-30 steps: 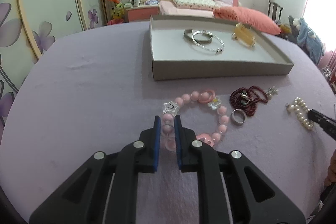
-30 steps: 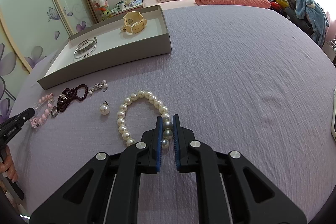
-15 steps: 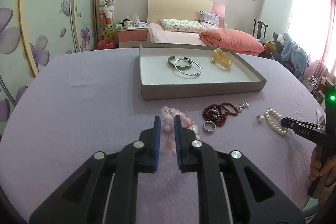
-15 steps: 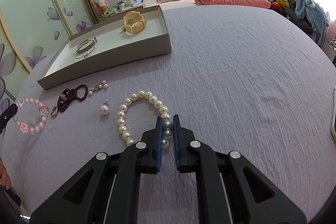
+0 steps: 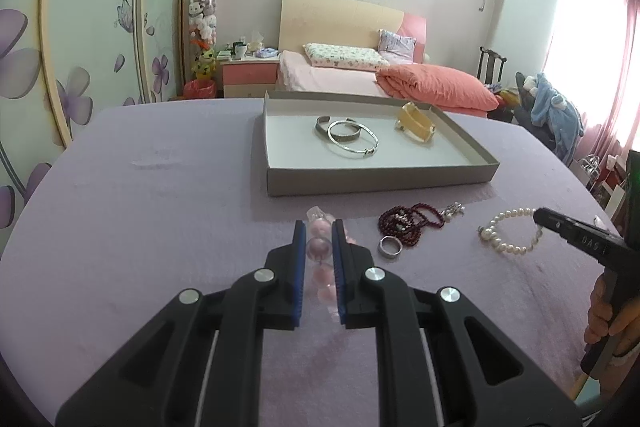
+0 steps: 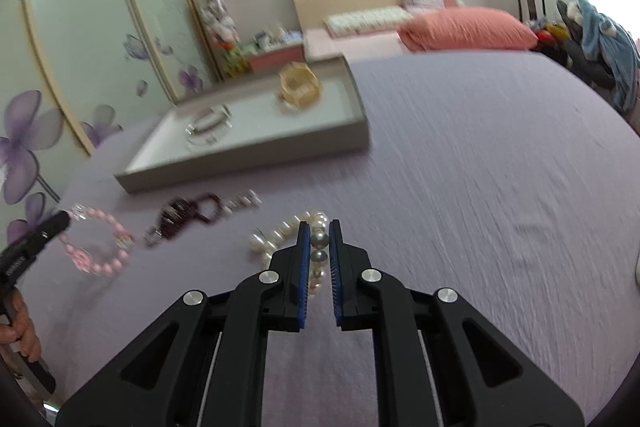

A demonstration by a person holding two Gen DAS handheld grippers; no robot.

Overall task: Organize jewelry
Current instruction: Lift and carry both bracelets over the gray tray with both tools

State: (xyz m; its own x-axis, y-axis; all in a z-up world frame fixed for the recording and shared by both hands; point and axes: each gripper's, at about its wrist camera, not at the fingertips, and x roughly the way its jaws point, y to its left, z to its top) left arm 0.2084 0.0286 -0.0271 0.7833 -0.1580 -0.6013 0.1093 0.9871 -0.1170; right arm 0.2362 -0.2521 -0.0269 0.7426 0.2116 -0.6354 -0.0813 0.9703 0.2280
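My left gripper (image 5: 318, 227) is shut on the pink bead bracelet (image 5: 318, 249) and holds it lifted above the purple cloth; in the right wrist view the bracelet (image 6: 100, 243) hangs from it. My right gripper (image 6: 319, 227) is shut on the white pearl bracelet (image 6: 288, 231), lifted off the cloth; it also shows in the left wrist view (image 5: 508, 231). The grey tray (image 5: 376, 179) stands beyond, holding silver bangles (image 5: 352, 137) and a yellow bracelet (image 5: 416, 121).
A dark red bead bracelet (image 5: 404, 221), a silver ring (image 5: 390, 247) and a small silver clasp piece (image 5: 452, 209) lie on the cloth in front of the tray. A bed with a pink quilt (image 5: 436, 87) stands behind the table.
Both grippers have risen. The pink bracelet left the cloth first, then the right gripper lifted the pearl bracelet; the right wrist view is now motion-blurred.
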